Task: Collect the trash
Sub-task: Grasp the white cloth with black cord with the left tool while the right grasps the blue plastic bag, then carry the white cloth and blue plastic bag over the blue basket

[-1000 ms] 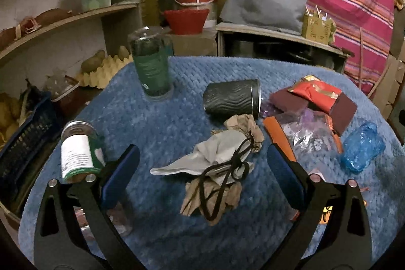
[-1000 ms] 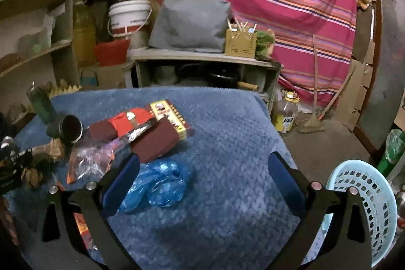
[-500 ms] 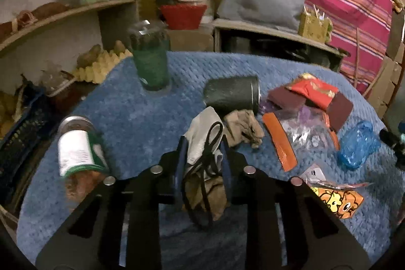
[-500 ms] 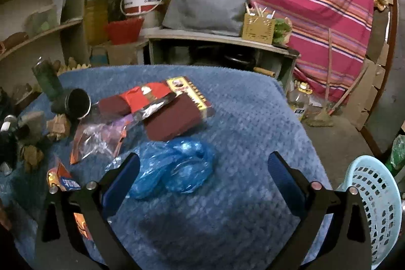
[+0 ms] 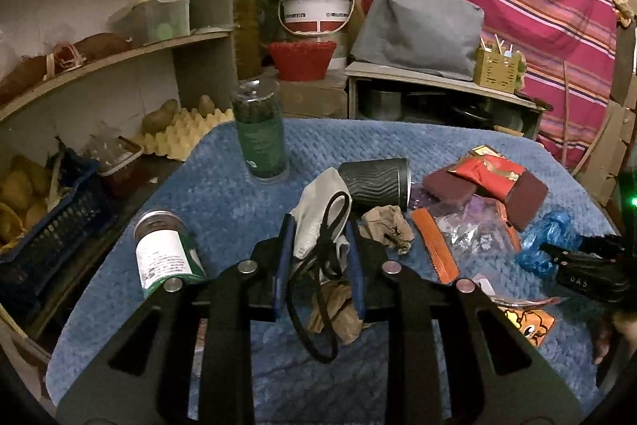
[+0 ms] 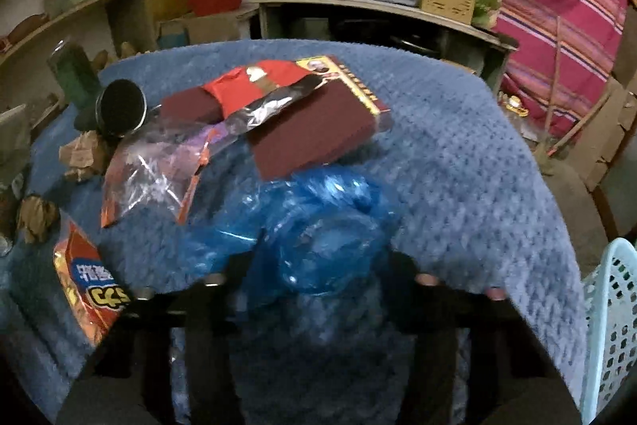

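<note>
We see our left gripper [image 5: 318, 245] clamped on one grey rag [image 5: 318, 214] mid-blanket, our right gripper [image 6: 318, 265] just closing around one blue bag [image 6: 318, 226], one basket [image 6: 609, 309] beyond the edge.

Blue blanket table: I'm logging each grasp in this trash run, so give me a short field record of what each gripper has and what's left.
left gripper: shut on grey mask with black cord, lifted off the blanket
right gripper: jaws just closing around the blue plastic bag
still lying: black cup, crumpled brown paper, clear wrapper, snack bag
bin: pale blue basket, beside the table
</note>
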Demonstrator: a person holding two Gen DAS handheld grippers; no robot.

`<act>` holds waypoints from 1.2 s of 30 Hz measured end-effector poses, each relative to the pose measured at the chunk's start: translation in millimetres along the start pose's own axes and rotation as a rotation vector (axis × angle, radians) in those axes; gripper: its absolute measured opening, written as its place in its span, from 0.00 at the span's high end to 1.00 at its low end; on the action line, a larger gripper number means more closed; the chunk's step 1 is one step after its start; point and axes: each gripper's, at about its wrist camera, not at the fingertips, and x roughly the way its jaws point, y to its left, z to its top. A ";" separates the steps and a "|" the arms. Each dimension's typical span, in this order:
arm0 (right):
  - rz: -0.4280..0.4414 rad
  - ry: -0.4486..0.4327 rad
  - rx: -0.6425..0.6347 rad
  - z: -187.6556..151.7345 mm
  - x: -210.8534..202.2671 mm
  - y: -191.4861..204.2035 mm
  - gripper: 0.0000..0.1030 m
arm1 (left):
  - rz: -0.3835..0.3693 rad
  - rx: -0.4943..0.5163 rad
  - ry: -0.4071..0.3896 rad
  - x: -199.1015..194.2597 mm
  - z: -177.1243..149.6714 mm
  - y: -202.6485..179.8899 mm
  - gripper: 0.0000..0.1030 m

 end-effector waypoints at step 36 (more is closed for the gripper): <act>-0.114 -0.284 0.190 -40.4 -155.4 -162.6 0.82 | -0.097 0.113 -0.122 -63.9 12.2 -111.6 0.77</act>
